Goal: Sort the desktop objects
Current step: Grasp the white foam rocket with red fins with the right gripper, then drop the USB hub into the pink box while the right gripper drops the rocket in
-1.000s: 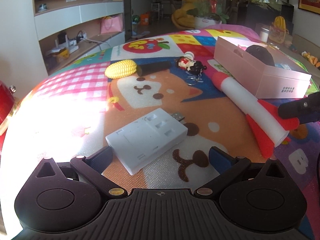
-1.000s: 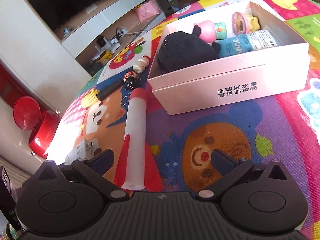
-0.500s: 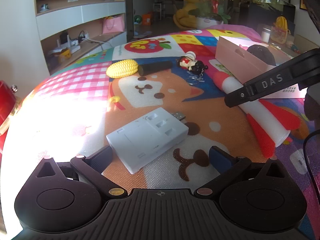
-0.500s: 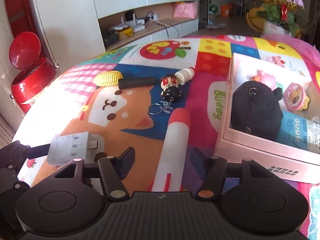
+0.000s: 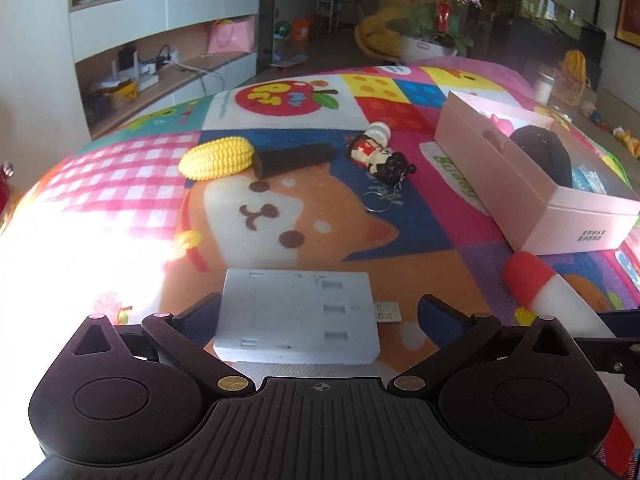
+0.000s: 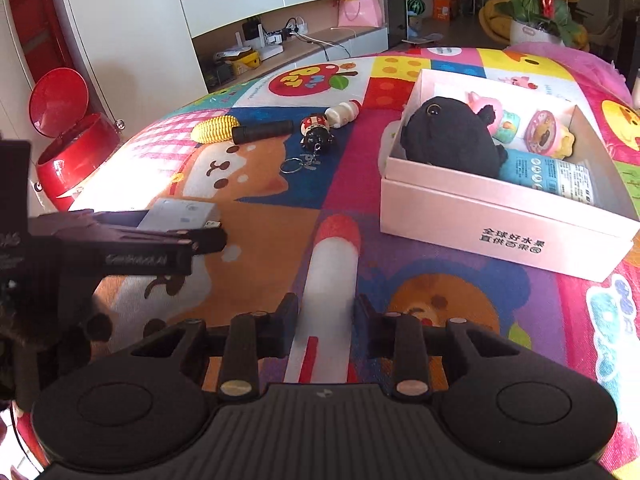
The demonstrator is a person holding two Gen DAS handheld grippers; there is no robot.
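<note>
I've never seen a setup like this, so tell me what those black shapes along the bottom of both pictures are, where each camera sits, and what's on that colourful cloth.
A person holds a two-finger gripper in each hand; a camera rides on each, looking along its fingers. On the cartoon cloth lie a toy corn, a black cylinder, a doll keychain and a pink box holding a black plush. The left gripper stands open around a grey adapter. The right gripper is closing on a foam rocket.

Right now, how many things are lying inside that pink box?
4 visible: black plush toy at the left, pink toy cup behind it, round pink toy farther right, blue packet in front. More may hide underneath.
</note>
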